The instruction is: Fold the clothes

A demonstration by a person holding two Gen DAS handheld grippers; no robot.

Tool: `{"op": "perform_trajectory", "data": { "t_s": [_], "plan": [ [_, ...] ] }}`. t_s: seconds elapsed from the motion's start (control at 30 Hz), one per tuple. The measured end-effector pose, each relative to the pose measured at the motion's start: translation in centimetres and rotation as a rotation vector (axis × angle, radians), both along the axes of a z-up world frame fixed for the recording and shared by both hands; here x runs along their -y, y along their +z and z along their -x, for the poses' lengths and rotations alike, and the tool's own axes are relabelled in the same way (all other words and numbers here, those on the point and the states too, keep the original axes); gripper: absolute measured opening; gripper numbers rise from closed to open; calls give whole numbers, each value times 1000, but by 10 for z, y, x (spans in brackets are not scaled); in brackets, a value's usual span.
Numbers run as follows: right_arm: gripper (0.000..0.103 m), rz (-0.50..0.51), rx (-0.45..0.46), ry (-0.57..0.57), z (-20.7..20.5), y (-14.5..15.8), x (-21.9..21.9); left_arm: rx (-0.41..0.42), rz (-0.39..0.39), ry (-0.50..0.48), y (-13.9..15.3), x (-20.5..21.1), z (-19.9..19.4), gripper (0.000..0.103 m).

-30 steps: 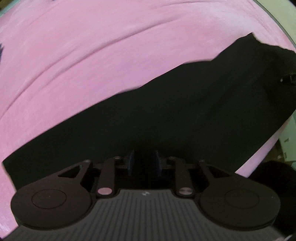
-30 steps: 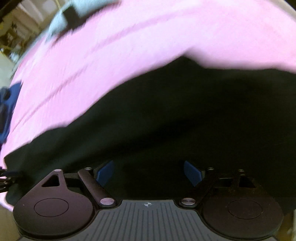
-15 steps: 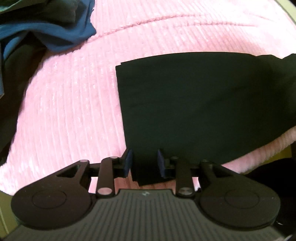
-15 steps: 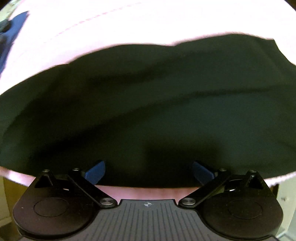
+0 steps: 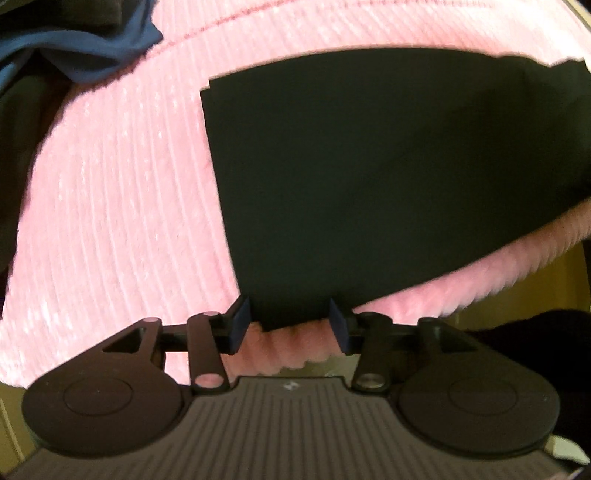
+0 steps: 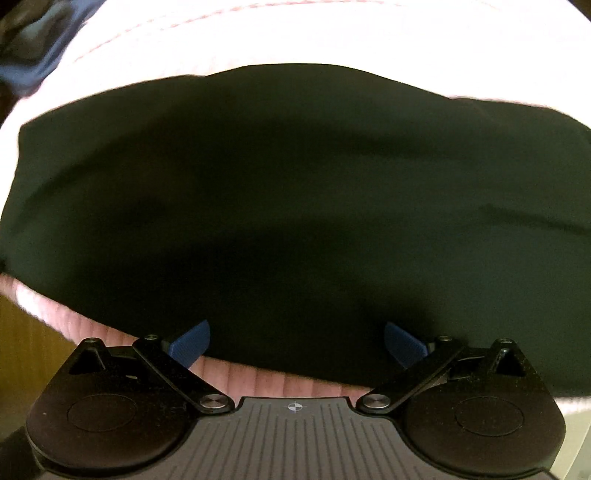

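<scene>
The black cloth (image 5: 369, 177) lies flat on the pink cover (image 5: 110, 206) and makes no obstacle from above. Left of the cloth the cover is bare, so there a tool could come down freely. At the far left a heap of clothes (image 5: 74, 48) (blue and dark pieces) takes the corner and blocks the way. In the right wrist view the cloth fills nearly all the width; bare cover (image 6: 295, 33) shows beyond its far edge.

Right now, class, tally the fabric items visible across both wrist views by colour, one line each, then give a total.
Black folded garment: 1
Pink ribbed cover underneath: 1
Blue cloth at the far left corner: 1
Dark cloth at the left edge, kind unclear: 1
Total: 4
</scene>
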State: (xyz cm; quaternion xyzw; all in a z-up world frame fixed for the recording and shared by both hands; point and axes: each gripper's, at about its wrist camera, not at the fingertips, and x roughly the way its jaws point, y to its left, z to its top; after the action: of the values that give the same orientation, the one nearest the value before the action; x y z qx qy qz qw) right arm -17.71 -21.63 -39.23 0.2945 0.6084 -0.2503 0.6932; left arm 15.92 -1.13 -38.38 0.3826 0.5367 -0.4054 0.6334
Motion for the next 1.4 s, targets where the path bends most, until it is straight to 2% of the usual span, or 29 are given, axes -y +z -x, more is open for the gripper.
{"op": "perform_trajectory", "data": {
  "t_s": [0.1,0.3,0.37,0.43,0.5,0.6,0.67,0.73,0.83,1.0,1.1,1.17,1.23,1.27,1.4],
  "plan": [
    [103,28,38,-102,4,11,-10,-16,18,-42,-8,-3,-9,43],
    [103,127,104,-231,-4,20,-74,-73,93,-180,-23,-24,-18,44],
    [103,166,125,-226,-13,25,-101,-85,126,-183,-18,-37,-25,32],
    [103,214,150,-180,-23,36,-119,-98,166,-161,-10,-51,-34,28],
    [103,252,181,-118,-36,44,-138,-141,257,-96,5,-63,-46,28],
    [103,283,222,18,-69,48,-149,-154,362,-82,18,-67,-48,27],
    [103,310,253,120,-75,46,-159,-186,375,-54,11,-65,-44,28],
    [103,348,292,202,-82,36,-156,-217,387,-24,4,-62,-41,34],
    [103,411,357,314,-84,14,-145,-196,394,62,-17,-62,-37,34],
    [103,513,467,419,-75,-24,-128,-169,501,175,-28,-80,-25,35],
    [103,560,508,489,-73,-37,-122,-183,564,212,-32,-86,-34,36],
    [103,603,532,549,-59,-38,-119,-178,595,207,-33,-90,-34,31],
    [103,651,561,604,-46,-41,-122,-169,621,168,-36,-89,-39,17],
    [103,677,573,612,-40,-43,-124,-157,631,152,-35,-90,-36,17],
    [103,736,611,583,-6,-49,-130,-25,649,93,-33,-87,-19,9]
  ]
}}
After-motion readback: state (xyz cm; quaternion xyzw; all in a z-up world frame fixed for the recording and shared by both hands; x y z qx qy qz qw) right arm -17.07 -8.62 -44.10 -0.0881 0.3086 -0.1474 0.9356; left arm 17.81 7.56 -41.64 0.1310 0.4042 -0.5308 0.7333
